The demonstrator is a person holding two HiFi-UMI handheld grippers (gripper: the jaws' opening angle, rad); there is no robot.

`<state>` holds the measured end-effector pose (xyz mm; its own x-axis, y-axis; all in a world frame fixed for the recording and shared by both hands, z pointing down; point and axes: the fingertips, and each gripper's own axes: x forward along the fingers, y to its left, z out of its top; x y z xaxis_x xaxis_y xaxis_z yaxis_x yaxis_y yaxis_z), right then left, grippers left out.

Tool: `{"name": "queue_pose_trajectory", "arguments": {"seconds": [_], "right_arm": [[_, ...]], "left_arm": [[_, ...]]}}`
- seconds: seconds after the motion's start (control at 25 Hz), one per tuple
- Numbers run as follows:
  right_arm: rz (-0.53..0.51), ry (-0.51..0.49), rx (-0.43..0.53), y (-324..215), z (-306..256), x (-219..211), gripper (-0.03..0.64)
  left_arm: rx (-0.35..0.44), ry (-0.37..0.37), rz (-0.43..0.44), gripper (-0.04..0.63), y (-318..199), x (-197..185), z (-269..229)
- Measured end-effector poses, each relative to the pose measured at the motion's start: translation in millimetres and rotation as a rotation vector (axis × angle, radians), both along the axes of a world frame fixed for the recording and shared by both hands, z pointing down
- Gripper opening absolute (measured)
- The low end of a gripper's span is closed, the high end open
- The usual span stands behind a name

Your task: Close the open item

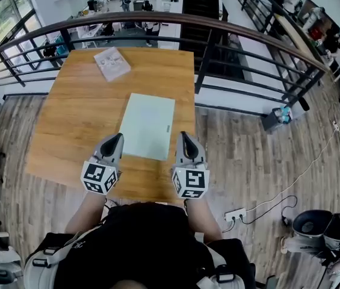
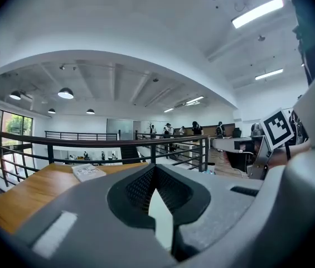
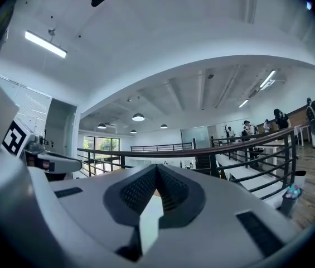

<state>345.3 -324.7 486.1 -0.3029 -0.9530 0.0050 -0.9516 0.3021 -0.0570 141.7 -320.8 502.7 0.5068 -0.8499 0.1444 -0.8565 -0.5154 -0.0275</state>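
A pale, flat laptop (image 1: pixel 148 126) lies on the wooden table (image 1: pixel 79 113) with its lid down. My left gripper (image 1: pixel 117 138) is shut with nothing in it, its tip just off the laptop's near left corner. My right gripper (image 1: pixel 185 137) is also shut and empty, beside the near right corner. In the left gripper view the jaws of the left gripper (image 2: pixel 154 169) meet, and the table top (image 2: pixel 29 191) stretches away beyond them. The right gripper view likewise shows the right gripper (image 3: pixel 156 169) with its jaws together, pointing at the railing (image 3: pixel 202 152).
A thin wrapped booklet (image 1: pixel 112 63) lies at the table's far left. A dark curved railing (image 1: pixel 230 41) runs behind and to the right of the table. On the floor to the right are a power strip (image 1: pixel 234 214) with a cable and a round bin (image 1: pixel 312 224).
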Motion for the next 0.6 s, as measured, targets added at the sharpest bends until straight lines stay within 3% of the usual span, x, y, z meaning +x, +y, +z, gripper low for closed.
{"name": "queue_pose_trajectory", "arguments": {"seconds": [0.6], "right_arm": [[-0.027, 0.011, -0.003, 1.7, 2.9, -6.3, 0.005]], "left_arm": [[-0.027, 0.027, -0.052, 0.002, 12.5, -18.4, 3.7]]}}
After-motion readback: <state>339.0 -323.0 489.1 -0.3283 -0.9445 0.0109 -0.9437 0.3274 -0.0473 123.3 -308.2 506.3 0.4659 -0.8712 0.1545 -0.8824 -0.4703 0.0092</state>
